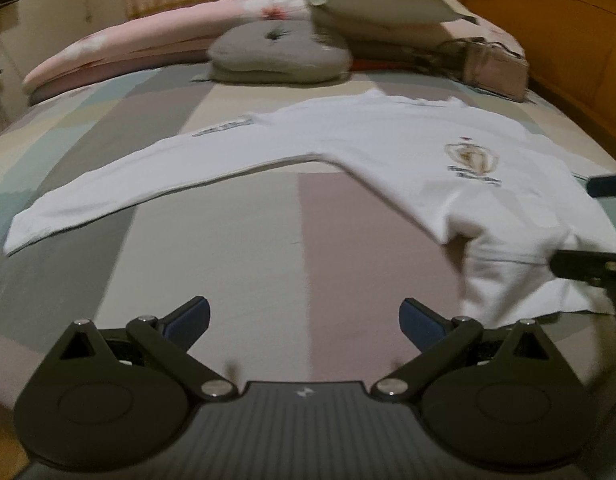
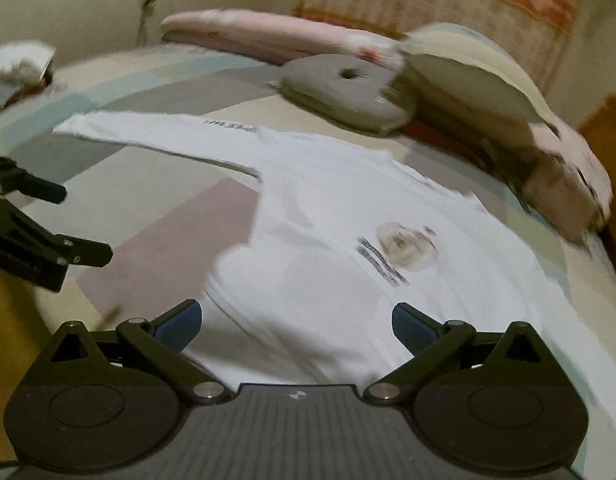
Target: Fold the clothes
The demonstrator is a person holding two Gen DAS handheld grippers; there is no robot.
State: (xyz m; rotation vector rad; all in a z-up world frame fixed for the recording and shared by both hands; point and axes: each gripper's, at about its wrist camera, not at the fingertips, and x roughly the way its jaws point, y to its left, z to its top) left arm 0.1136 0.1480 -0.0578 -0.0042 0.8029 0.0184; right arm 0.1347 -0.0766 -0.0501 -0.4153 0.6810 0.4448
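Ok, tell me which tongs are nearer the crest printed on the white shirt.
Right. The right tongs hover over the shirt just below the crest; the left tongs sit over bare bedspread, off the shirt's side.

Both wrist cameras are looking low and forward across the bed toward the far pillows. The left view is sitting close over bare bedspread, left of the white shirt; the right view is hovering directly over it. Both are sharing shirt and pillows.
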